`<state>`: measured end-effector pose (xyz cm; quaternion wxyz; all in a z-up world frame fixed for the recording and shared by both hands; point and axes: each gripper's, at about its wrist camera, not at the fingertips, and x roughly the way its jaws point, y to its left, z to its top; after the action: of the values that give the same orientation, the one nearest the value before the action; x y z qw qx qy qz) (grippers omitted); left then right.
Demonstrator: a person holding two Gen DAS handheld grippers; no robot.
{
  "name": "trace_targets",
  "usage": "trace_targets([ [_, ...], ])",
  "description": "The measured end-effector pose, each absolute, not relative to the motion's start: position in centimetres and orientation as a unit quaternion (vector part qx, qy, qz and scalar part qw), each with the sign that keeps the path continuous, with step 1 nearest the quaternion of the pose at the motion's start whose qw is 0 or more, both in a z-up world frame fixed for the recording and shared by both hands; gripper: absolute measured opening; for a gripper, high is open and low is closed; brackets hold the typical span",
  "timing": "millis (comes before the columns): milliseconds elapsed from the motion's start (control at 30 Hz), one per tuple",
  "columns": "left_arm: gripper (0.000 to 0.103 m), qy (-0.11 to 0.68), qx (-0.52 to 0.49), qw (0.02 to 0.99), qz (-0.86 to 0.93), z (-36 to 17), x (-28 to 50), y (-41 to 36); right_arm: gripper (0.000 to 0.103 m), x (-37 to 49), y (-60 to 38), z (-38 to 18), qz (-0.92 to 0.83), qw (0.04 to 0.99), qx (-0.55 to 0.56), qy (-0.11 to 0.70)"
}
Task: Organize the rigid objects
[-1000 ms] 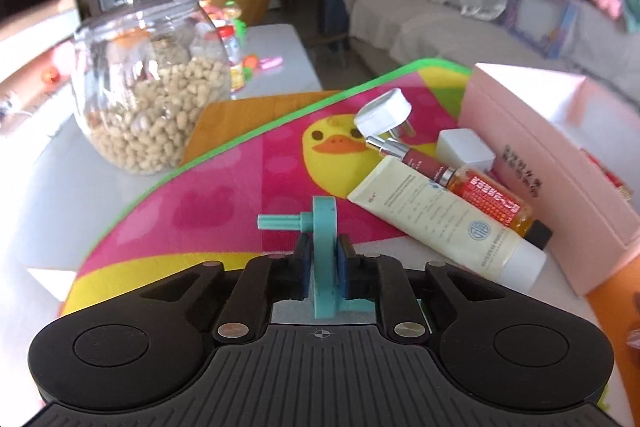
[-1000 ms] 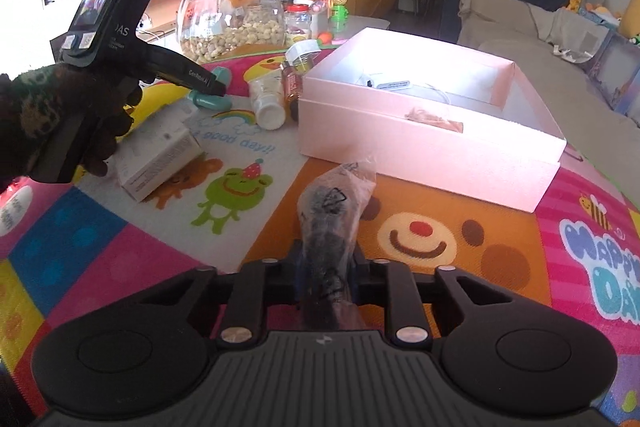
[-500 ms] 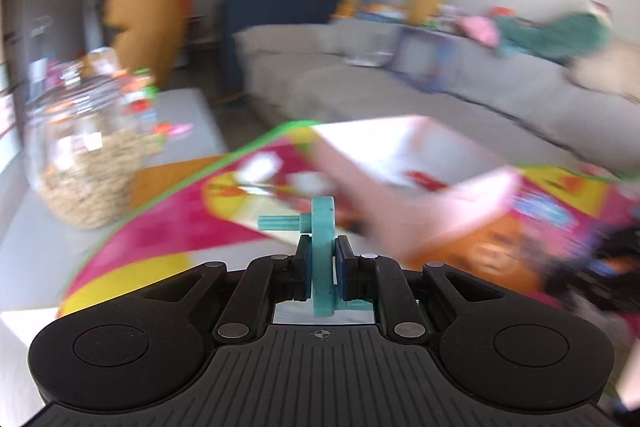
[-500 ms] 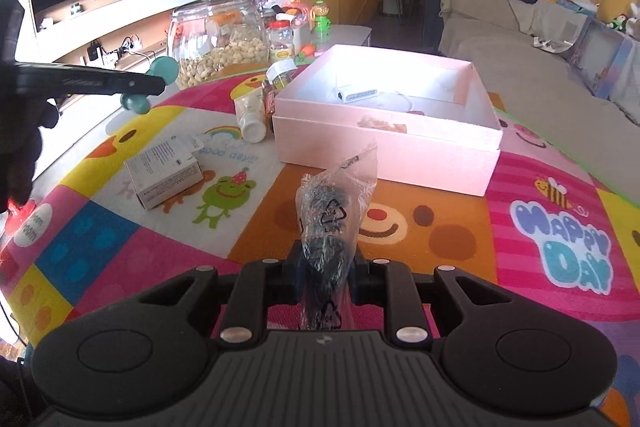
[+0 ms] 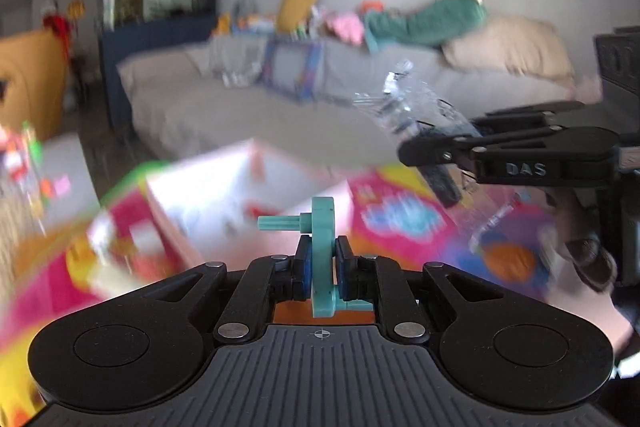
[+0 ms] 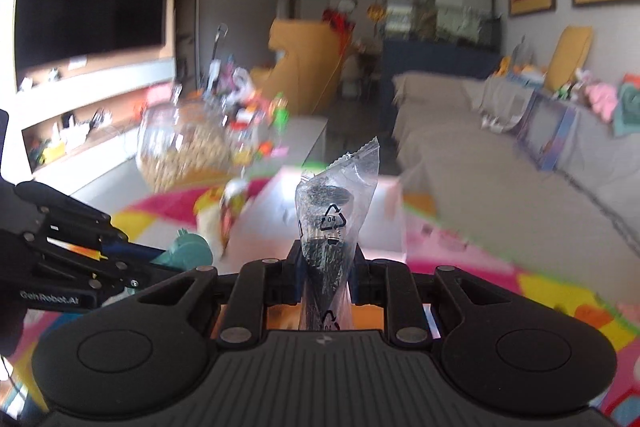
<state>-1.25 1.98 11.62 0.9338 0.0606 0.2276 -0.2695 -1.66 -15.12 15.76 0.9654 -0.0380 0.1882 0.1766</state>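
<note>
Above the pink box [image 5: 224, 187], both loaded grippers have risen.

A: What is the left claw [image 5: 323, 261] made of?
B: Matt black plastic, ribbed on its housing, with dull metal rivets. The peg part [image 5: 322, 227] in it is smooth matt teal plastic.
A: And the bag [image 6: 334, 227] in the right claw [image 6: 326, 263]?
B: Thin clear film, glossy and crinkled, with something dark and grainy inside.
A: Anything else?
B: The box [image 5: 240, 187] looks like matt pink card, the jar [image 6: 180, 151] like shiny glass, the sofa cover [image 6: 480, 171] like soft matt cloth.
</note>
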Motion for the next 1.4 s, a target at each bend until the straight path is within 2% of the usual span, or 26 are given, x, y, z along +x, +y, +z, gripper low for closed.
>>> trace_targets([
  [200, 0.014, 0.192, 0.025, 0.952, -0.239, 14.8, 6.1, 2.2, 0.02, 5.5, -14.9, 19.4, 0.184, 0.969, 0.0, 0.168],
  [367, 0.015, 0.234, -0.033, 0.943, -0.235, 14.8, 12.2, 2.9, 0.022, 12.4, -14.4, 19.9, 0.193, 0.958, 0.018, 0.213],
  [433, 0.016, 0.245, -0.05, 0.941, -0.229, 14.1, 13.4, 3.5, 0.04, 14.0, -14.4, 19.6, 0.172, 0.958, 0.024, 0.227],
  [533, 0.016, 0.257, -0.057, 0.938, -0.228, 12.9, 13.9, 4.6, 0.049, 14.2, -14.4, 18.4, 0.165, 0.961, 0.012, 0.222],
  [800, 0.016, 0.31, -0.077, 0.937, -0.144, 8.3, 10.4, 10.7, 0.05, 15.2, -13.7, 14.6, 0.171, 0.948, 0.002, 0.27],
  [1033, 0.016, 0.344, -0.075, 0.934, -0.055, 6.3, 5.4, 16.1, 0.05, 16.0, -5.4, 12.6, 0.266, 0.908, -0.027, 0.323],
  [1133, 0.016, 0.34, -0.112, 0.93, -0.078, 6.0, 2.7, 17.0, 0.05, 17.0, -0.5, 11.6, 0.299, 0.884, -0.044, 0.357],
  [1267, 0.016, 0.352, -0.086, 0.919, -0.154, 5.5, -0.7, 15.5, 0.05, 18.2, 6.0, 9.6, 0.307, 0.86, -0.094, 0.397],
  [1400, 0.016, 0.392, -0.108, 0.89, -0.208, 3.6, -2.1, 14.7, 0.049, 20.9, 10.6, 9.2, 0.287, 0.862, -0.134, 0.395],
])
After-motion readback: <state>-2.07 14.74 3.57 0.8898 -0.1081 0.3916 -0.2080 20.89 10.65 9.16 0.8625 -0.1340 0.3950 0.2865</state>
